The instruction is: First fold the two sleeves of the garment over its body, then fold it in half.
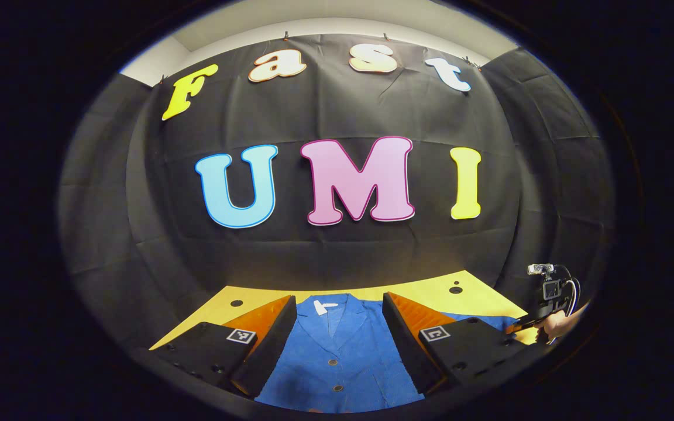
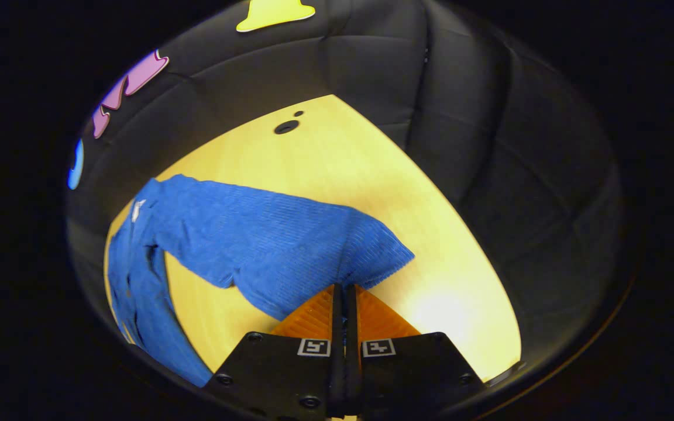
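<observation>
Blue jacket lay flat on table | my right gripper pinched its sleeve cuff | left gripper spread above collar | I judged no fold done.

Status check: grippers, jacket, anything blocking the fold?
Left gripper jaws open above the blue jacket. Right gripper shut on the sleeve near its cuff. Sleeve not yet over the body. Nothing seen in the way.

In the right gripper view, bare yellow wooden table lies at twelve o'clock beyond the blue ribbed sleeve; black cloth wall bounds it.
</observation>
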The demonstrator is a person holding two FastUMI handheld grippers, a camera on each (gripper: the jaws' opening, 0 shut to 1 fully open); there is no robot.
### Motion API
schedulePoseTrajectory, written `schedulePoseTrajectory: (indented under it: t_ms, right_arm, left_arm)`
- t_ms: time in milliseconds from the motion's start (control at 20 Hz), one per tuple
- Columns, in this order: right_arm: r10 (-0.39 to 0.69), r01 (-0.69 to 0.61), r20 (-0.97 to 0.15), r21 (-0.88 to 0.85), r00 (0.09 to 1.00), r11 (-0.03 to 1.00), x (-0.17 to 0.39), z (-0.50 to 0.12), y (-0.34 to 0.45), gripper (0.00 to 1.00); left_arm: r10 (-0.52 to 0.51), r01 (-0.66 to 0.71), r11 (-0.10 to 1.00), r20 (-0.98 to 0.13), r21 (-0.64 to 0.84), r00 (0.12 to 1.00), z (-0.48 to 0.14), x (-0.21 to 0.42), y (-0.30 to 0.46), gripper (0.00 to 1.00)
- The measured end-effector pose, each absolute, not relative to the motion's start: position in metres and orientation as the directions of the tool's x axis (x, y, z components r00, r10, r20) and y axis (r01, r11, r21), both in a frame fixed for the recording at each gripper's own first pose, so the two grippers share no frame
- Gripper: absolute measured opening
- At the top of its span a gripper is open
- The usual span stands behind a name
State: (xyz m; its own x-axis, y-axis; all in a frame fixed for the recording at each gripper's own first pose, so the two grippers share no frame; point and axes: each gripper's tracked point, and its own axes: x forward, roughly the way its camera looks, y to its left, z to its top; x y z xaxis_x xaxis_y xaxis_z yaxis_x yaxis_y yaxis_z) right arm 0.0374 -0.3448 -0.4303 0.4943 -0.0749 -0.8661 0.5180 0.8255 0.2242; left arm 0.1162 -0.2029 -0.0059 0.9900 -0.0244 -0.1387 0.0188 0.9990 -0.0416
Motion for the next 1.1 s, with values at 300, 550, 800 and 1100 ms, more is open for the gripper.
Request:
schedulePoseTrajectory:
  t_ms: [300,550,800,1100]
  right_arm:
    - [-0.067,0.374,-0.762,0.237,0.644,0.897,0.106,-0.353,-0.314,0.05]
    - [0.047,0.207,-0.685,0.283,0.727,0.937,0.174,-0.299,-0.234,0.04]
    - [0.201,0.017,-0.640,0.318,0.741,0.948,0.222,-0.270,-0.119,0.04]
    - [0.422,-0.265,-0.592,0.337,0.687,0.903,0.257,-0.249,0.050,0.04]
  left_arm:
    - [0.059,-0.064,0.997,-0.151,-0.030,0.987,-0.013,0.107,-0.151,0.84]
    - [0.136,-0.147,0.987,-0.161,-0.064,0.978,-0.022,0.087,-0.092,0.84]
    - [0.214,-0.228,0.971,-0.167,-0.067,0.962,-0.030,0.050,-0.029,0.84]
    - [0.282,-0.298,0.953,-0.193,-0.059,0.940,-0.045,-0.003,0.039,0.84]
